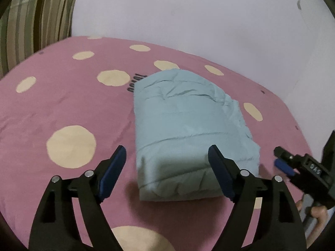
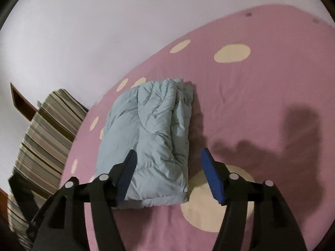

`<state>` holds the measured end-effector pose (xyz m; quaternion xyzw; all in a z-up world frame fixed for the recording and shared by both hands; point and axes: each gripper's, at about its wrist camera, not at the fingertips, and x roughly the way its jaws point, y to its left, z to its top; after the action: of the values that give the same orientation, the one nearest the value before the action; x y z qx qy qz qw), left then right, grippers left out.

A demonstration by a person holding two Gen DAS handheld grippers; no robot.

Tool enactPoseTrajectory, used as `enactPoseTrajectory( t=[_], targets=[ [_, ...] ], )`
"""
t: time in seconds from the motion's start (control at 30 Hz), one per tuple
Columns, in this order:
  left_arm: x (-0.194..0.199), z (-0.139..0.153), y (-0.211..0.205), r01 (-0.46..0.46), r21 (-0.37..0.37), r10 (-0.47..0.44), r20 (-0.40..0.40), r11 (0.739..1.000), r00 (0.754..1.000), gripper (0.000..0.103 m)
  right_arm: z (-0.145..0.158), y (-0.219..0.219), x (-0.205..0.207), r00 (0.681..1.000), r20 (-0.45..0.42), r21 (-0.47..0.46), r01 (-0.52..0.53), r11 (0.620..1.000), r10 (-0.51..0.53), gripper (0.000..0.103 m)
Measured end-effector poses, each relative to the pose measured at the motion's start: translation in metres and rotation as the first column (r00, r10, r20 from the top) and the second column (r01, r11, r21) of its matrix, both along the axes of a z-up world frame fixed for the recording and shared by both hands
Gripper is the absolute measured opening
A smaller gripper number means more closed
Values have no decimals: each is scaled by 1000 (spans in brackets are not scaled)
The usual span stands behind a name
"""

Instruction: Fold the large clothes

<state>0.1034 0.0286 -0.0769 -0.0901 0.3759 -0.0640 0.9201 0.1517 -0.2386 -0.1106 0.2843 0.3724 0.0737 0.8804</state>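
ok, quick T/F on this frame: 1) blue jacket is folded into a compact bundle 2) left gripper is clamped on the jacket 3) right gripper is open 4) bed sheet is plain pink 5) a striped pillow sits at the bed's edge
1) True. The light blue padded jacket lies folded in a compact bundle on the bed sheet.
2) False. The left gripper is open, its fingers apart and holding nothing.
3) True. The right gripper is open, one finger over the jacket's near end, nothing pinched.
4) False. The sheet is pink with cream dots.
5) True. The striped pillow stands at the far-left edge, by the wall.
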Motion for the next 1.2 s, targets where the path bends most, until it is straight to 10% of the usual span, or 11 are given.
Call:
enactPoseTrajectory(
  t=[0.43, 1.2],
  targets=[
    [-33, 24, -10, -68, 142, 57, 80, 988, 995, 94, 38, 43, -35, 996, 83, -331, 18, 943, 11, 69],
    [-53, 45, -14, -81, 145, 63, 125, 986, 990, 95, 58, 54, -58, 991, 135, -389, 57, 920, -4, 75]
  ],
)
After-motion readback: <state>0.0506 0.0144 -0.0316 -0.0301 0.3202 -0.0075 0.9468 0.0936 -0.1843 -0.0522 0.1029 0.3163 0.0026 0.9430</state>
